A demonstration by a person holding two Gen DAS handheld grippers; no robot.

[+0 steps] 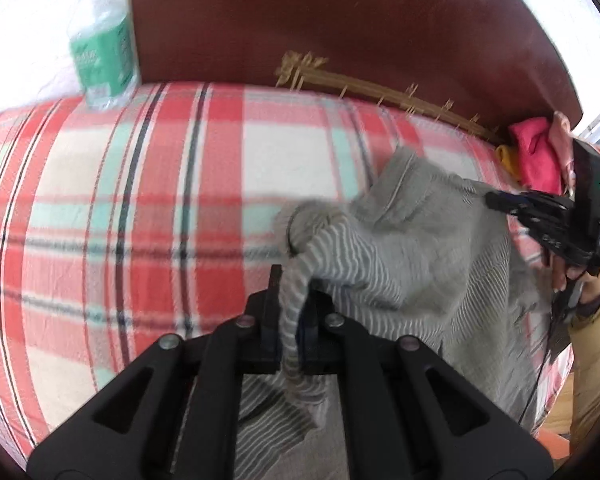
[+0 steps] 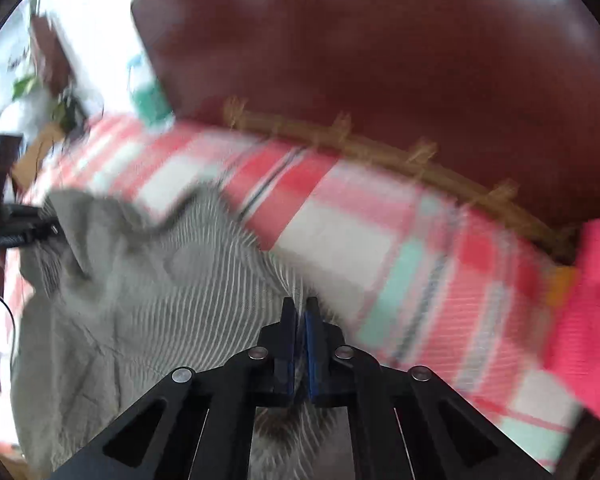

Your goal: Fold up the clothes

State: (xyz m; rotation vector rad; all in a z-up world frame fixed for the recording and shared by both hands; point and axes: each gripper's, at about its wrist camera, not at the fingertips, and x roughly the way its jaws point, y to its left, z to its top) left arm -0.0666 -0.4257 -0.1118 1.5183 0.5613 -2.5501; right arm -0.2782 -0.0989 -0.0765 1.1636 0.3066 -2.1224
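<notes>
A grey garment with thin white stripes (image 1: 400,248) lies bunched on the plaid bed, lifted at two places. My left gripper (image 1: 288,280) is shut on a twisted fold of it, and the cloth hangs down between the fingers. From the left wrist view, my right gripper (image 1: 496,200) holds the garment's far right side. In the blurred right wrist view, the right gripper (image 2: 300,304) is shut on the edge of the garment (image 2: 160,288), with cloth showing below the jaws. The left gripper (image 2: 48,224) grips it at the far left.
The bed has a red, white and mint plaid sheet (image 1: 100,200) and a dark red headboard (image 1: 340,20). A water bottle (image 1: 100,40) stands at the back left. Pink and yellow clothes (image 1: 536,152) are piled at the back right. A yellow sleeve (image 1: 596,340) holds the right gripper.
</notes>
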